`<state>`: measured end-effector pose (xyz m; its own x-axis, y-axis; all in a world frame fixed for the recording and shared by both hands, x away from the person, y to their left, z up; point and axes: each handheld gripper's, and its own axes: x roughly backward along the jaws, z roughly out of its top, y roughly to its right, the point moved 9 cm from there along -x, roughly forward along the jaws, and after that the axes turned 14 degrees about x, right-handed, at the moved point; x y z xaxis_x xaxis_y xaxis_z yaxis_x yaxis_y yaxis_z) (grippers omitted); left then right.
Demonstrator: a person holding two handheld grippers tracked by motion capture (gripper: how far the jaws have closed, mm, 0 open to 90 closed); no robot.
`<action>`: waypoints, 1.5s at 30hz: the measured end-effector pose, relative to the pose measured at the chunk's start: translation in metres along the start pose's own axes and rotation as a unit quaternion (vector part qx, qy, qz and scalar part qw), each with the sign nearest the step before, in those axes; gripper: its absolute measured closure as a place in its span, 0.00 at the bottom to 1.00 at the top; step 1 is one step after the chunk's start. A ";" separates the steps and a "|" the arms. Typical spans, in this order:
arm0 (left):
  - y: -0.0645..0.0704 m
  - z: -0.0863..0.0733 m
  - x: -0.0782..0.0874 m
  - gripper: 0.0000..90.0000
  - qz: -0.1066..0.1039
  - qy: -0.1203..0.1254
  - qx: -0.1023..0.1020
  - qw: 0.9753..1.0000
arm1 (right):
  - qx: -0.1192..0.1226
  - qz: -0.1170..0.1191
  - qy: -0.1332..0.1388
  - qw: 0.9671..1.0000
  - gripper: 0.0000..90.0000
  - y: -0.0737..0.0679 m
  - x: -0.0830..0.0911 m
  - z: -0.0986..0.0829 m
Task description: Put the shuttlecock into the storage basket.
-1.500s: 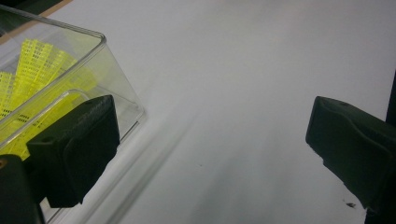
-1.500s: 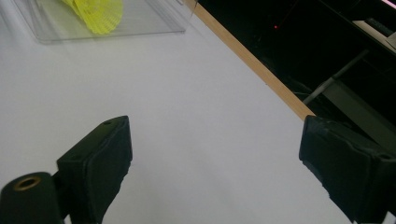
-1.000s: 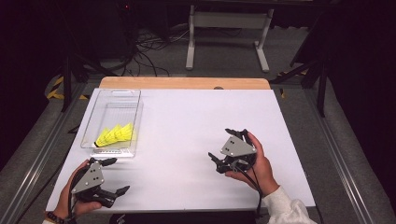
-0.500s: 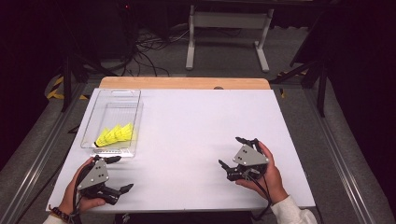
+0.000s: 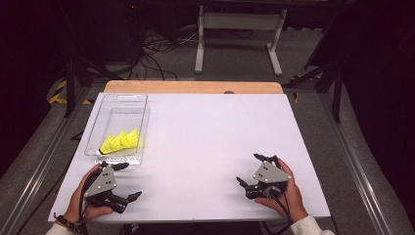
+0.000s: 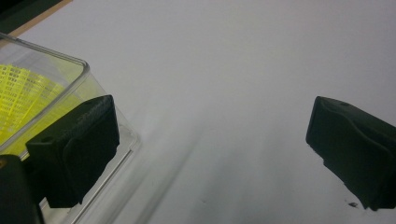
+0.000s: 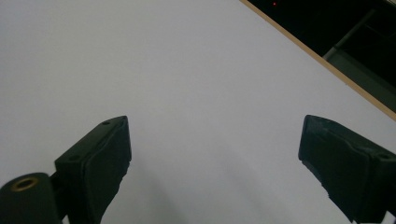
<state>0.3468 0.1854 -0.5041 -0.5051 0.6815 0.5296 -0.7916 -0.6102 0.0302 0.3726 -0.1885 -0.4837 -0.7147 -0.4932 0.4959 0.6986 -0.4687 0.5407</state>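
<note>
Yellow shuttlecocks [image 5: 120,142] lie in clear bin [image 5: 139,128], table left. Light, fragile mesh skirts; grip gently at cork. Left gripper [image 5: 125,180] just beside bin, right gripper [image 5: 250,170] well apart; both wide open, empty.

Tray [image 5: 118,104] on table [image 5: 210,132] at left, shuttlecocks [image 5: 120,142] in tray's near end, left gripper [image 5: 128,181] just before tray, right gripper [image 5: 250,170] at table's near right, well apart
</note>
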 end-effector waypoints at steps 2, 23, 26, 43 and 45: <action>0.000 0.000 0.000 0.04 0.000 0.000 0.000 1.000 | -0.007 0.000 -0.001 1.000 0.12 -0.001 0.002 -0.004; 0.000 0.002 -0.003 0.04 0.005 -0.002 -0.008 1.000 | -0.062 -0.005 0.015 0.998 0.11 -0.002 0.013 -0.031; 0.001 0.003 -0.004 0.04 0.005 -0.001 -0.013 1.000 | -0.060 -0.015 0.023 0.998 0.09 0.001 0.016 -0.026; 0.003 0.003 -0.004 0.04 -0.002 0.000 -0.014 1.000 | -0.049 -0.042 0.021 0.998 0.07 0.003 0.019 -0.022; 0.003 0.003 -0.005 0.04 -0.002 -0.001 -0.012 1.000 | -0.047 -0.043 0.020 0.998 0.08 0.002 0.019 -0.021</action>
<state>0.3476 0.1791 -0.5042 -0.5005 0.6833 0.5316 -0.8022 -0.5969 0.0119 0.3614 -0.2144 -0.4878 -0.7712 -0.4758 0.4228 0.6366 -0.5763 0.5125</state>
